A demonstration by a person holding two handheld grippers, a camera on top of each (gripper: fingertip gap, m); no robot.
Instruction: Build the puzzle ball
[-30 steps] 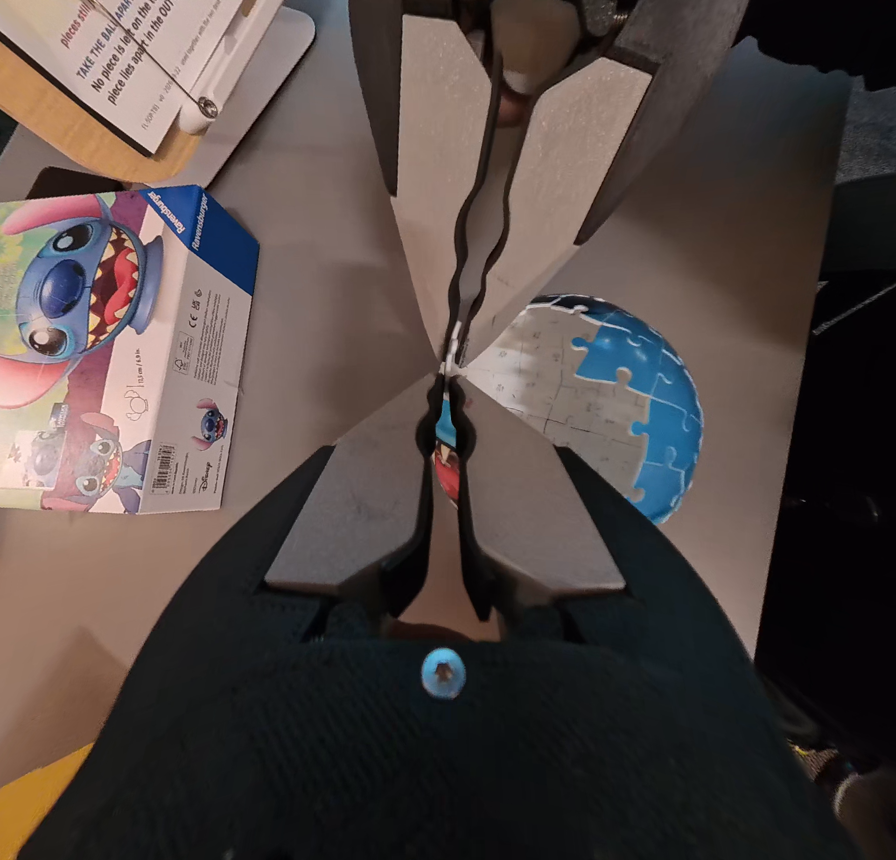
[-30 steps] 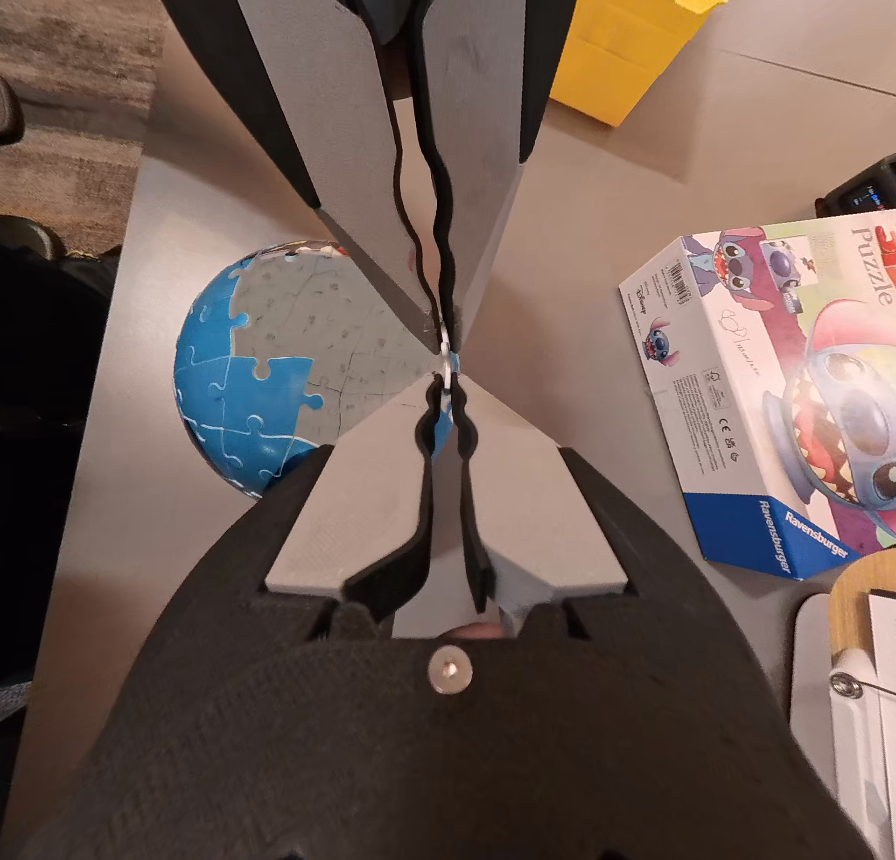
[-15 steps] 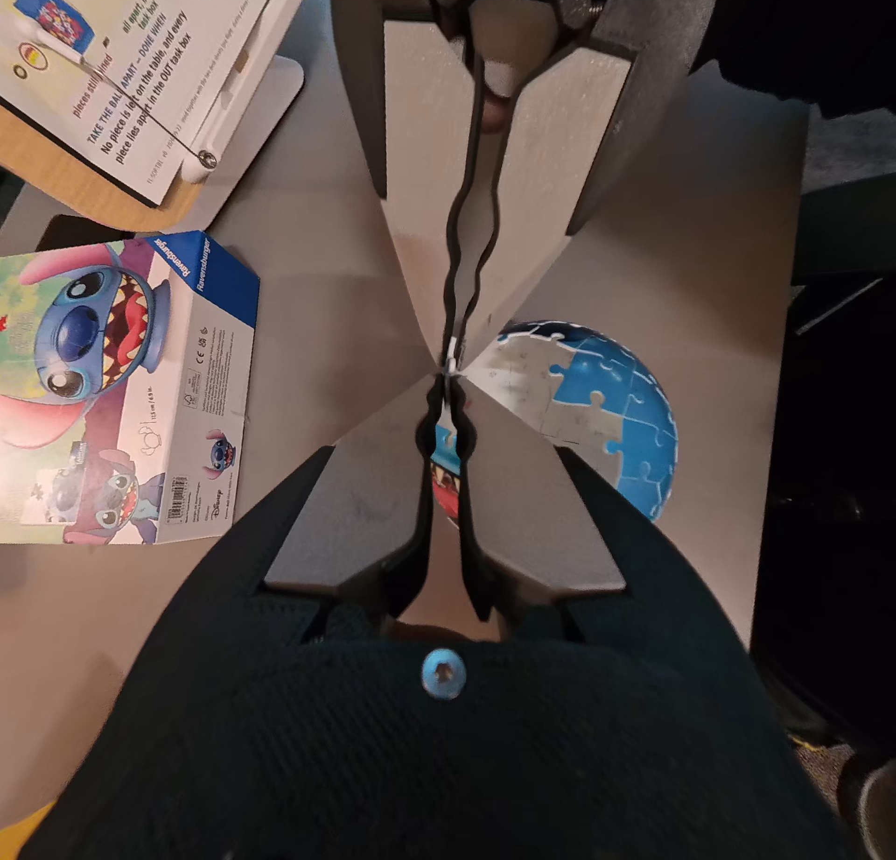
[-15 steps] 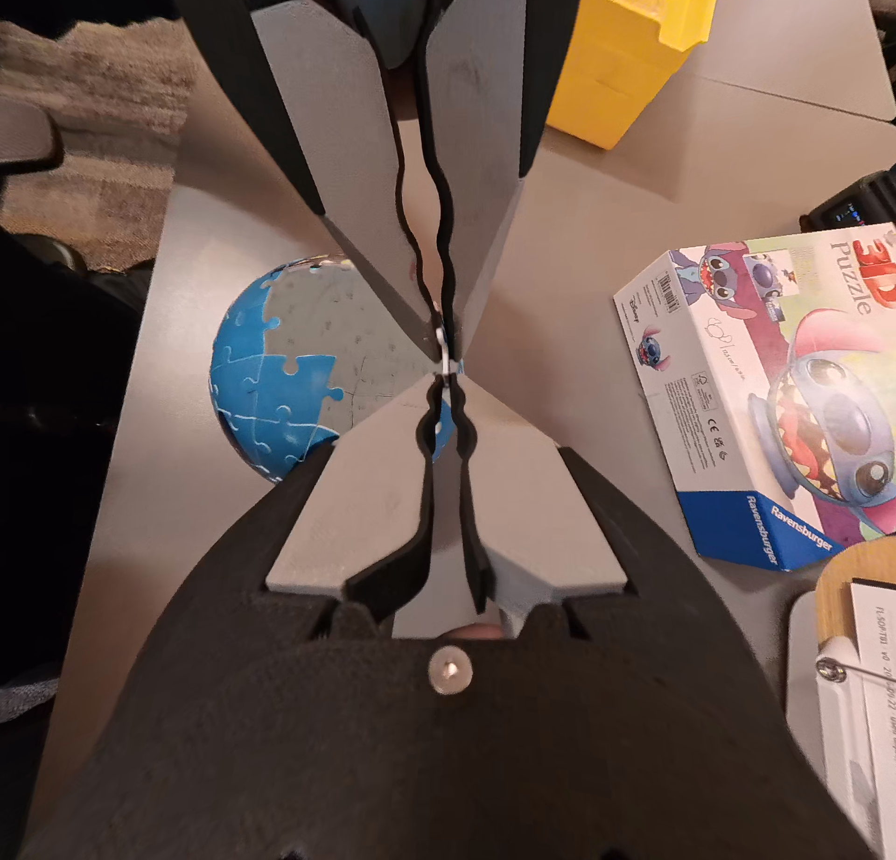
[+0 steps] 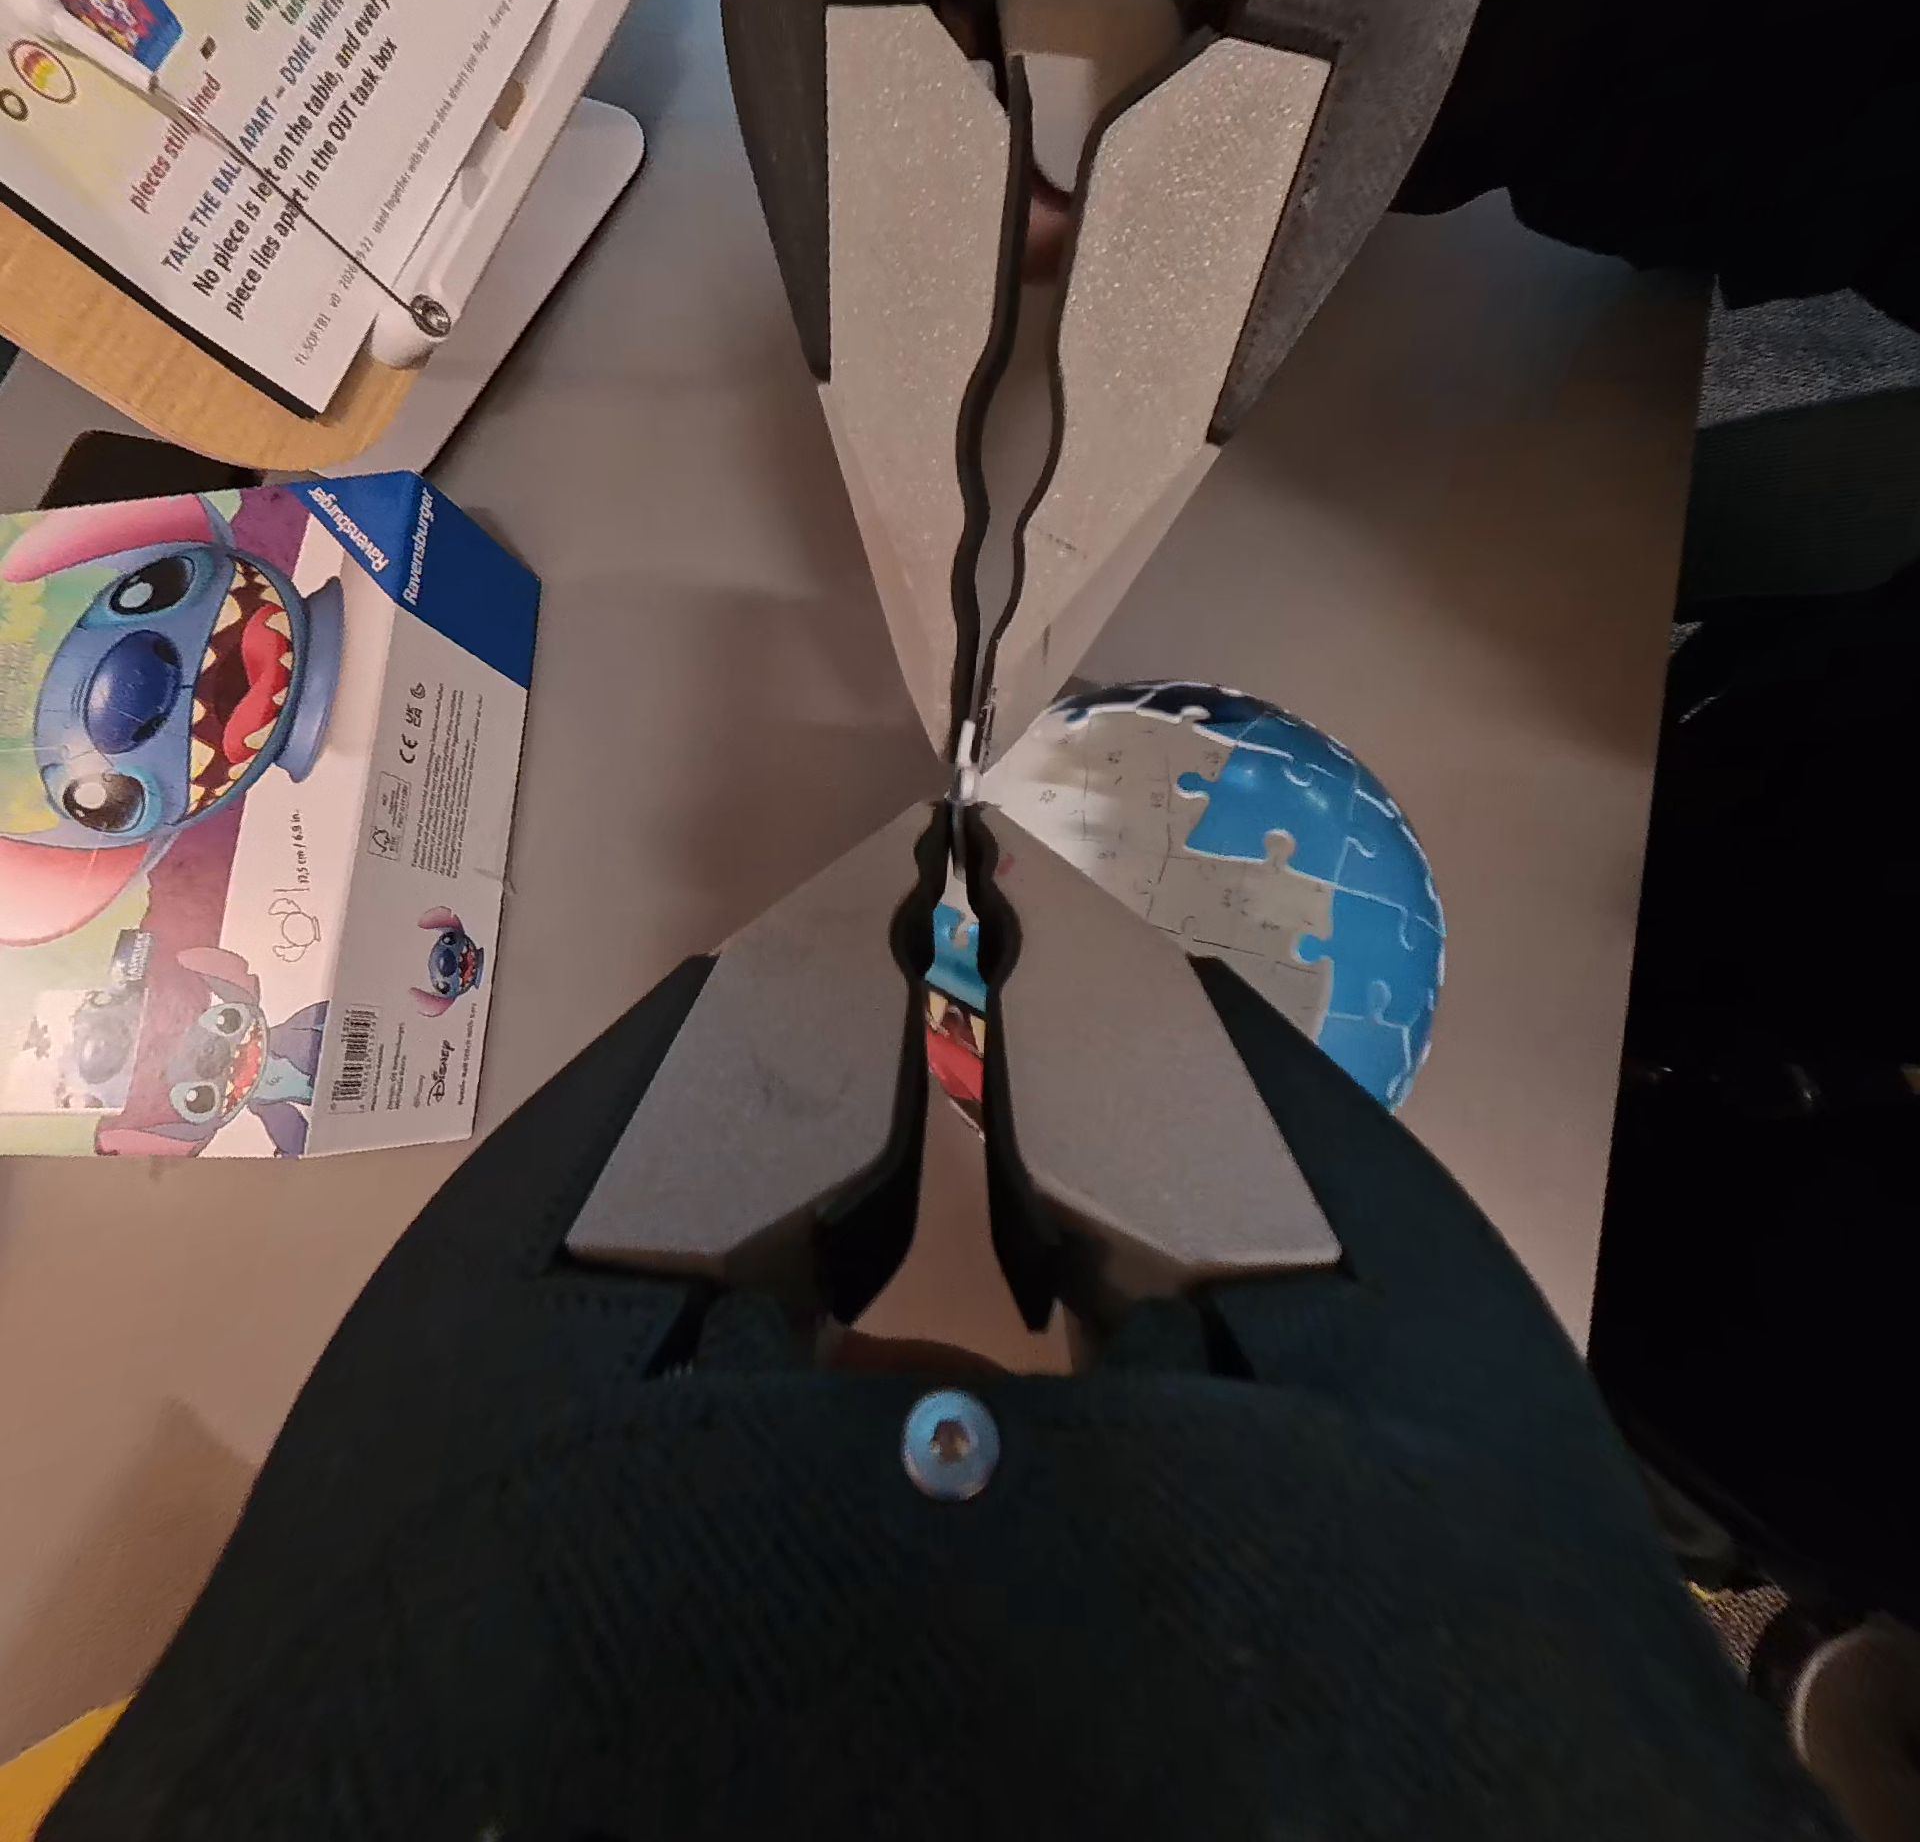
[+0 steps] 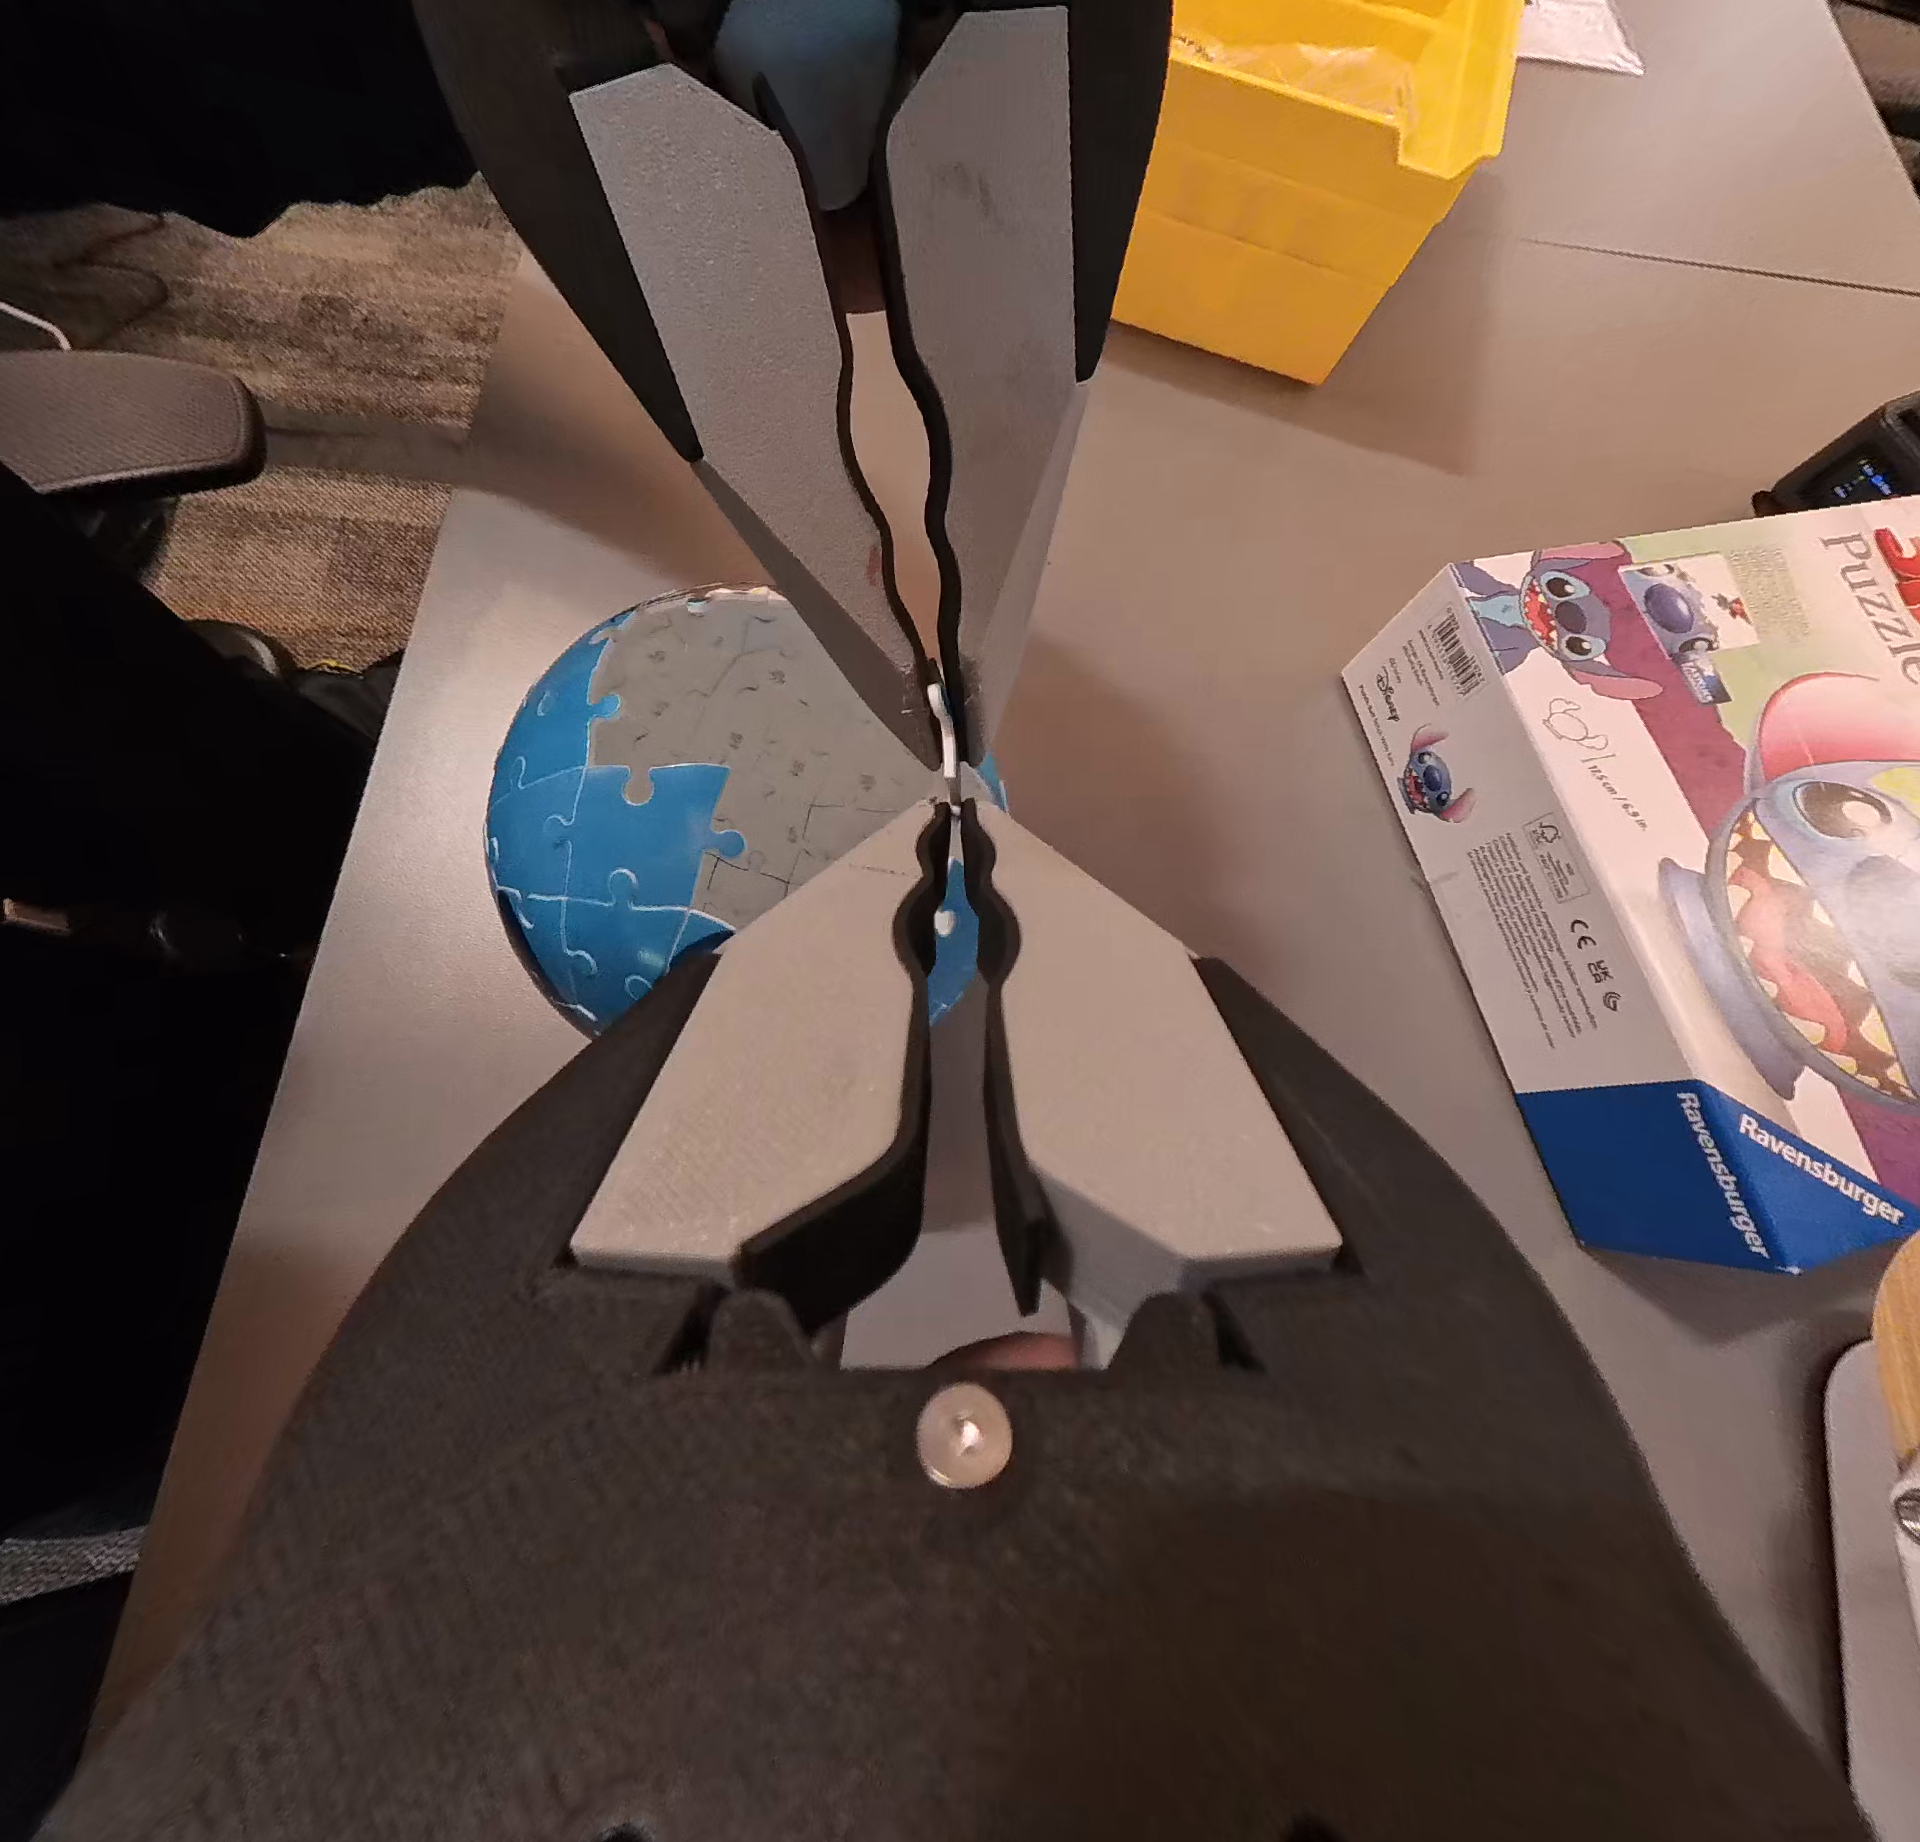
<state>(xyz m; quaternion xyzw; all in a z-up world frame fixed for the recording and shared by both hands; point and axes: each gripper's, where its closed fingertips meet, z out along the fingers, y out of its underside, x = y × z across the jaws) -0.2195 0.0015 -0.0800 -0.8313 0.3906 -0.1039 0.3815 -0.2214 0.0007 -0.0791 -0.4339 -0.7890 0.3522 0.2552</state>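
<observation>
The half-built puzzle ball point(image 5: 1299, 857) lies on the grey table, its blue outer pieces around a grey-white inside; it also shows in the right wrist view point(image 6: 644, 836). My left gripper point(image 5: 958, 818) and right gripper point(image 6: 951, 818) meet tip to tip above the ball. Both are shut on a thin white puzzle piece point(image 5: 966, 766) seen edge-on between the tips; it also shows in the right wrist view point(image 6: 943, 743). In each view the other gripper reaches in from the top. I cannot tell whether it is one piece or two joined.
The puzzle box point(image 5: 312, 816) lies on the table beside the ball, also in the right wrist view point(image 6: 1662, 909). An instruction sheet on a stand point(image 5: 260, 130) is behind it. A yellow bin point(image 6: 1320, 130) stands at the far side. The table edge point(image 5: 1652, 857) runs just past the ball.
Both grippers have risen together, still tip to tip on the piece. The ball and the box look smaller and farther below.
</observation>
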